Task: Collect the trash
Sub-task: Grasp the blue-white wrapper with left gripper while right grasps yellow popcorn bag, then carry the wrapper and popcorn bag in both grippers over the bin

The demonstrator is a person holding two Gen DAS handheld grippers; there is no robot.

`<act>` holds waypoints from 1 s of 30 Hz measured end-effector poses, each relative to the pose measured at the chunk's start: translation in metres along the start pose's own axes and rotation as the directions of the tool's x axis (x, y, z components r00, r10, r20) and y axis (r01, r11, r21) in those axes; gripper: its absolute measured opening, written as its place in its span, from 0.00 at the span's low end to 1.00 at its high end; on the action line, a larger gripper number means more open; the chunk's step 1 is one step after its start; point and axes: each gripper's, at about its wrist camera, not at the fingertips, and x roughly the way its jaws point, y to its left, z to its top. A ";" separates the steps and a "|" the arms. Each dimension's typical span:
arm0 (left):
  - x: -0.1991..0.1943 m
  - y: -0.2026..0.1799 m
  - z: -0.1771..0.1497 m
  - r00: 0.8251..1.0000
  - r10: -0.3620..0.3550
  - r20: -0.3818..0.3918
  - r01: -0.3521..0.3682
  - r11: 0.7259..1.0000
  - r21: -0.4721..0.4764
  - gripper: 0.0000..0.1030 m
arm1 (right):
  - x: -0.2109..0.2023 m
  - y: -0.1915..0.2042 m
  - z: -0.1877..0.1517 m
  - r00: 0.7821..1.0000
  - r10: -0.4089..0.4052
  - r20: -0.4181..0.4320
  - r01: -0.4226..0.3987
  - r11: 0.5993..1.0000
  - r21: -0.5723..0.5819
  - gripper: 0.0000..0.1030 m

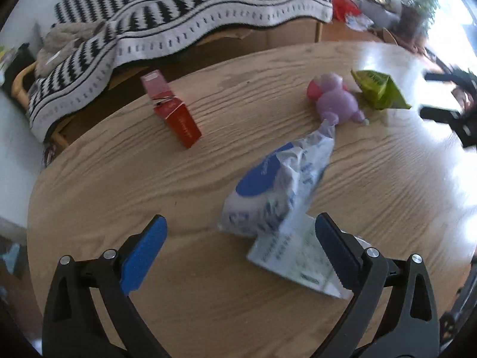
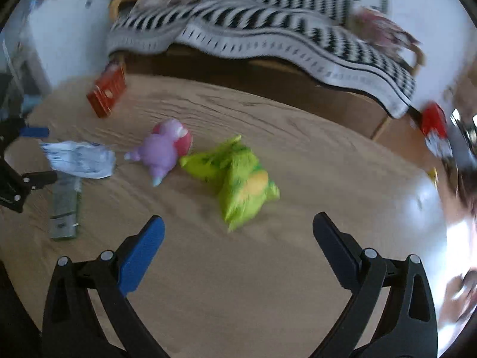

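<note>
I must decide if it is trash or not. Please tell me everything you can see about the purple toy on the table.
The purple toy is a small animal-like figure, seemingly smooth plastic or rubber, lilac with a pink-red rounded part at one end and pale tips on its limbs. It lies on its side on the wooden table, between the green wrapper, which it meets or nearly meets, and the twisted end of the white and blue bag. Neither gripper touches it. Blur hides finer details.
</note>
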 end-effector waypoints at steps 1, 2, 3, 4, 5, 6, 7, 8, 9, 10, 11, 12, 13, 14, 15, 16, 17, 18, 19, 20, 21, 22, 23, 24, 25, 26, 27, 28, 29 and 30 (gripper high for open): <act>0.004 0.001 0.003 1.000 -0.008 -0.004 0.008 1.000 0.005 0.94 | 0.010 -0.003 0.009 1.000 0.010 -0.022 -0.010 1.000 -0.013 0.93; 0.008 0.002 0.006 1.000 -0.017 -0.008 0.017 1.000 0.009 0.94 | 0.018 -0.004 0.015 0.999 0.019 -0.036 -0.019 1.000 -0.019 0.93; 0.012 0.002 0.008 1.000 -0.024 -0.006 0.024 1.000 0.010 0.94 | 0.029 -0.008 0.020 0.998 0.028 -0.065 -0.030 0.999 -0.023 0.93; 0.015 0.003 0.009 1.000 -0.028 -0.005 0.028 1.000 0.010 0.94 | 0.038 -0.010 0.024 0.996 0.035 -0.078 -0.037 0.999 -0.023 0.93; 0.017 0.002 0.010 1.000 -0.029 -0.003 0.029 1.000 0.012 0.94 | 0.042 -0.012 0.025 0.996 0.045 -0.080 -0.047 0.999 -0.022 0.93; 0.019 0.001 0.011 0.999 -0.034 0.002 0.034 0.999 0.015 0.94 | 0.046 -0.017 0.026 0.995 0.059 -0.083 -0.061 0.998 -0.017 0.93; 0.020 0.000 0.012 0.999 -0.037 0.009 0.037 0.999 0.016 0.94 | 0.050 -0.019 0.027 0.995 0.062 -0.080 -0.064 0.998 -0.012 0.93; 0.021 -0.001 0.013 0.999 -0.038 0.016 0.038 0.999 0.017 0.94 | 0.055 -0.021 0.027 0.995 0.069 -0.077 -0.070 0.998 -0.003 0.93; 0.023 -0.001 0.014 0.999 -0.041 0.023 0.041 0.999 0.019 0.93 | 0.057 -0.022 0.028 0.995 0.078 -0.066 -0.078 0.997 0.002 0.93; 0.024 -0.003 0.015 0.999 -0.046 0.026 0.045 0.999 0.020 0.93 | 0.059 -0.024 0.029 0.994 0.089 -0.063 -0.088 0.996 0.010 0.93; 0.025 -0.005 0.016 0.998 -0.056 0.030 0.056 0.998 0.019 0.92 | 0.061 -0.026 0.029 0.991 0.120 -0.066 -0.118 0.993 0.028 0.88; 0.026 -0.006 0.018 0.996 -0.080 0.031 0.080 0.997 0.018 0.84 | 0.061 -0.029 0.027 0.987 0.151 -0.061 -0.149 0.988 0.046 0.75; 0.027 -0.007 0.019 0.994 -0.104 0.029 0.103 0.995 0.018 0.66 | 0.064 -0.030 0.029 0.984 0.165 -0.062 -0.162 0.985 0.062 0.64; 0.028 -0.007 0.020 0.991 -0.129 0.020 0.128 0.992 0.010 0.64 | 0.063 -0.032 0.027 0.984 0.168 -0.064 -0.163 0.983 0.083 0.50; 0.028 -0.007 0.021 0.991 -0.135 0.020 0.135 0.991 0.002 0.57 | 0.063 -0.034 0.025 0.981 0.184 -0.058 -0.177 0.978 0.110 0.49; 0.026 -0.007 0.021 0.987 -0.156 0.031 0.157 0.988 -0.013 0.49 | 0.061 -0.034 0.023 0.979 0.194 -0.058 -0.186 0.975 0.119 0.48; 0.025 -0.007 0.021 0.986 -0.166 0.031 0.167 0.986 -0.020 0.48 | 0.059 -0.033 0.020 0.979 0.196 -0.054 -0.187 0.974 0.126 0.47; 0.024 -0.007 0.021 0.985 -0.167 0.033 0.168 0.986 -0.026 0.47 | 0.056 -0.033 0.018 0.982 0.180 -0.053 -0.172 0.976 0.130 0.47; 0.022 -0.008 0.021 0.987 -0.155 0.041 0.156 0.987 -0.023 0.46 | 0.055 -0.033 0.016 0.984 0.168 -0.050 -0.160 0.978 0.134 0.47; 0.019 -0.009 0.020 0.989 -0.141 0.046 0.142 0.990 -0.018 0.45 | 0.053 -0.033 0.014 0.986 0.162 -0.045 -0.154 0.978 0.140 0.47; 0.018 -0.009 0.021 0.989 -0.137 0.048 0.138 0.990 -0.019 0.44 | 0.050 -0.035 0.012 0.987 0.158 -0.035 -0.151 0.977 0.154 0.47; 0.015 -0.007 0.021 0.990 -0.128 0.056 0.129 0.991 -0.026 0.44 | 0.047 -0.037 0.010 0.989 0.147 -0.022 -0.141 0.976 0.168 0.47; 0.013 -0.007 0.021 0.991 -0.121 0.057 0.123 0.992 -0.029 0.44 | 0.044 -0.038 0.008 0.990 0.138 -0.013 -0.134 0.975 0.178 0.46; 0.012 -0.006 0.021 0.992 -0.114 0.060 0.116 0.993 -0.033 0.43 | 0.041 -0.041 0.006 0.991 0.132 0.001 -0.130 0.973 0.193 0.46; 0.011 -0.006 0.021 0.992 -0.109 0.061 0.111 0.993 -0.034 0.43 | 0.040 -0.044 0.005 0.992 0.127 0.009 -0.126 0.971 0.205 0.46; 0.010 -0.005 0.021 0.993 -0.104 0.062 0.106 0.994 -0.035 0.43 | 0.039 -0.046 0.003 0.993 0.120 0.012 -0.120 0.969 0.214 0.46; 0.009 -0.006 0.021 0.993 -0.098 0.064 0.101 0.994 -0.037 0.38 | 0.037 -0.049 0.001 0.994 0.112 0.011 -0.112 0.968 0.224 0.46; 0.008 -0.006 0.020 0.993 -0.096 0.064 0.099 0.994 -0.039 0.38 | 0.037 -0.051 0.000 0.994 0.108 0.011 -0.107 0.968 0.229 0.46; 0.007 -0.006 0.019 0.993 -0.096 0.065 0.099 0.994 -0.042 0.37 | 0.036 -0.052 -0.001 0.995 0.102 0.010 -0.102 0.967 0.232 0.46; 0.006 -0.006 0.019 0.993 -0.097 0.064 0.100 0.994 -0.044 0.37 | 0.034 -0.053 -0.003 0.995 0.095 0.012 -0.095 0.967 0.237 0.46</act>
